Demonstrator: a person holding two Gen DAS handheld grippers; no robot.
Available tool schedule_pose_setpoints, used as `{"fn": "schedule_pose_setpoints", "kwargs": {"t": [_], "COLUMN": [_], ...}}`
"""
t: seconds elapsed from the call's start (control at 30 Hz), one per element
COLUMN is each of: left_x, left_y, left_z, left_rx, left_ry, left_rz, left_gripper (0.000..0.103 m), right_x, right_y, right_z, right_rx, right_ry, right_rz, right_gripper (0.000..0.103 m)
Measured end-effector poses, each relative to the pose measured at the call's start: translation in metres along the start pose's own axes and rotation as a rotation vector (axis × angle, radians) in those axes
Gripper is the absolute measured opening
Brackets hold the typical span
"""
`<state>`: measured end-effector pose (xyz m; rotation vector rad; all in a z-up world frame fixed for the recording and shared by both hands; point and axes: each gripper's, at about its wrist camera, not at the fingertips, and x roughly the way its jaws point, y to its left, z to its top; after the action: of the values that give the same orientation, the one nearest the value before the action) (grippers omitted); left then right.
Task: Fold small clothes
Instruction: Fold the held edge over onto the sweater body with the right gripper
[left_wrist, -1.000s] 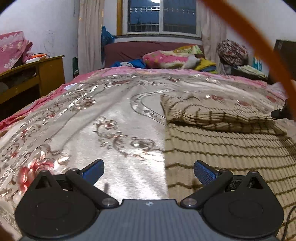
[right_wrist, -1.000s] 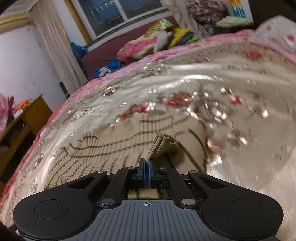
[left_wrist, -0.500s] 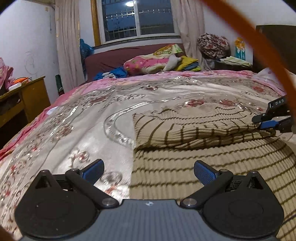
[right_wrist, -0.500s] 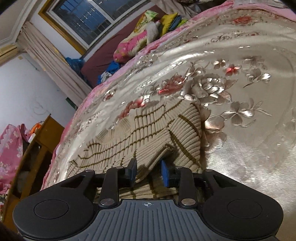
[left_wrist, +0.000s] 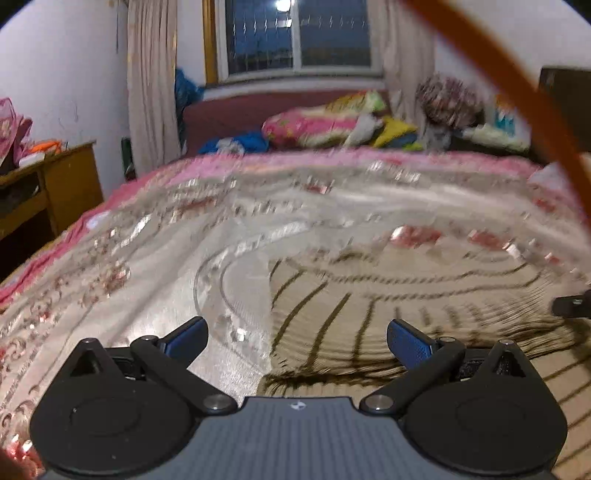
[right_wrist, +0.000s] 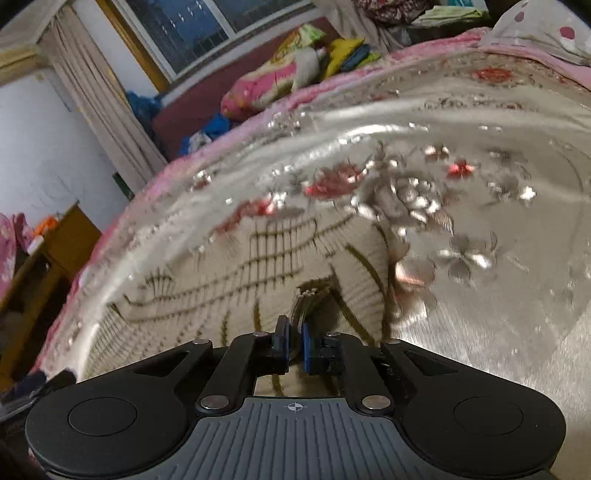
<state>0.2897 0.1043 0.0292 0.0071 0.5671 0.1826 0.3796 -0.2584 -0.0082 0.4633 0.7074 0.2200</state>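
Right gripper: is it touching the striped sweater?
Touching. The right wrist view shows the right gripper nearly shut, pinching a bunched edge of the striped sweater.

The garment (left_wrist: 399, 295) is a beige ribbed knit with thin dark brown stripes. It lies on the bed, partly folded, one layer doubled over another. In the right wrist view a bunched edge (right_wrist: 308, 295) of it stands up in a ridge.

Both wrist views skim low across the bed (left_wrist: 229, 266), facing the window (right_wrist: 192, 26).
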Motion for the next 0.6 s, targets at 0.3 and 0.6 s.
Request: {"fn": "schedule_pose_setpoints", "kwargs": {"t": [0.3,0.6], "left_x": [0.029,0.008], "left_y": [0.002,0.012], "left_z": [-0.022,-0.014], "left_rx": [0.089,0.052], "left_ry": [0.111,0.051], "left_rz": [0.055,0.016], "left_gripper": [0.103,0.103], "right_x": [-0.011,-0.031], "right_y": [-0.004,-0.004], "right_z": [0.004,0.004], "right_rx": [-0.003,-0.043], "right_ry": [-0.029,-0.101], "right_rz": [-0.021,-0.094], "right_gripper": [0.012,0.012]}}
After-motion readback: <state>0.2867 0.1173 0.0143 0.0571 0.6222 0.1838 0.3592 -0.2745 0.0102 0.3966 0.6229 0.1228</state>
